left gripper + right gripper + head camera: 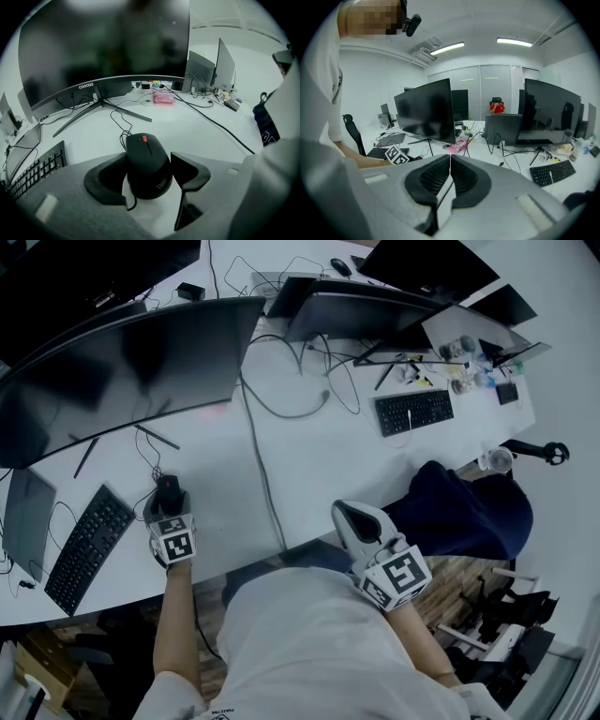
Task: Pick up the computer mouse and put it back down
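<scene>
Overall light: bright, even, cool white; the white desk (309, 456) comes close to washing out in the head view.
Source: ceiling strip lights (514, 42) in the right gripper view, glaring with no detail in them.
Shadows: soft and faint, with a narrow dark one under the mouse (147, 164).
Dark areas: the curved monitor (122, 371) is near-black with hazy reflections; the mouse shows only a dull sheen on top.
Distortion: both gripper views are fisheye, with bowed straight edges and black corners; the head view bends the desk's edge too.
Focus: the near bodies of the left gripper (148, 157) and the right gripper (450, 157) look soft and grey. The room behind is sharper.
</scene>
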The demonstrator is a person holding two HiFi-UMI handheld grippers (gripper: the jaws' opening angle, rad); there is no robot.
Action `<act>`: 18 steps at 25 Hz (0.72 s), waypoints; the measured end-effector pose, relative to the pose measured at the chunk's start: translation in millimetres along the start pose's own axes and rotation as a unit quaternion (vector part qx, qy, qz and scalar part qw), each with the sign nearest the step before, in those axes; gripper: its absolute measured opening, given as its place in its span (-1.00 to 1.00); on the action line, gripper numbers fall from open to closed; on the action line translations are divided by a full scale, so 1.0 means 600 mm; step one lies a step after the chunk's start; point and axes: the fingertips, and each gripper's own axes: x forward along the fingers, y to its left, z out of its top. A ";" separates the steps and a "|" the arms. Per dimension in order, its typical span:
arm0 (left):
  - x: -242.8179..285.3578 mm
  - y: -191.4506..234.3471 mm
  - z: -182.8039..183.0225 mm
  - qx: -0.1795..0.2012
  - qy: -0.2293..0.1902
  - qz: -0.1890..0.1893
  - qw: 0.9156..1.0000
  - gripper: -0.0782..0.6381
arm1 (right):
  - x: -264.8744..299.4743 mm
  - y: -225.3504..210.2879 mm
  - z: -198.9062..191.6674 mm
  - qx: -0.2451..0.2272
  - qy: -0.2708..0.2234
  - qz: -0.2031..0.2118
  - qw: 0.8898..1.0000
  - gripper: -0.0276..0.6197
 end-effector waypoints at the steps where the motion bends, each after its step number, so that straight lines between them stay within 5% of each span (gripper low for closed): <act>1: -0.001 -0.001 0.001 0.004 0.000 0.002 1.000 0.04 | -0.001 0.001 0.000 -0.001 0.000 0.000 1.000 -0.90; 18: -0.007 -0.003 -0.010 0.011 0.006 0.002 1.000 0.08 | -0.008 0.006 -0.001 -0.005 -0.003 0.009 1.000 -0.90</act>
